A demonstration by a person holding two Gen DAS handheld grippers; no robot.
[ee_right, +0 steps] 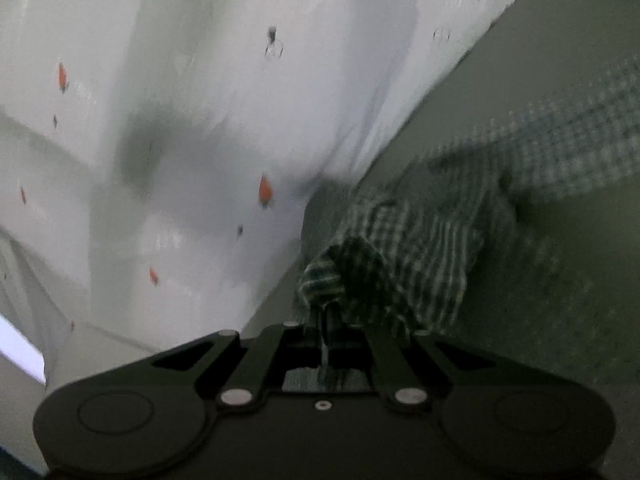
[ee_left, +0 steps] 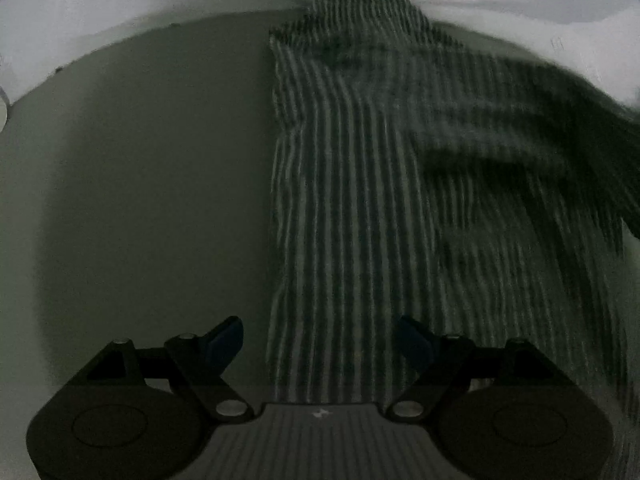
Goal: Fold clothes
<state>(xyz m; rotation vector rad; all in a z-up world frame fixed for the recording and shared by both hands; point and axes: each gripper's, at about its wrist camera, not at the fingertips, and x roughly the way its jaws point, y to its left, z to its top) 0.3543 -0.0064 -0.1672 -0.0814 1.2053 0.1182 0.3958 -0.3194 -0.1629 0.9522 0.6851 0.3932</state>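
Mid-fold, by the look: striped shirt (ee_left: 360, 200) spread toward the grey surface's (ee_left: 140, 200) far edge, right gripper (ee_right: 322, 320) clamping a lifted bunch, left gripper (ee_left: 320, 340) gaping wide over its near hem; next, probably carrying that bunch across.

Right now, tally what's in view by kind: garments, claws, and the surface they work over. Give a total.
Striped garment: 1
Claws: 2, the left claw open above the cloth, the right claw shut on a bunched fold of the cloth
Grey-green surface: 1
Total: 4
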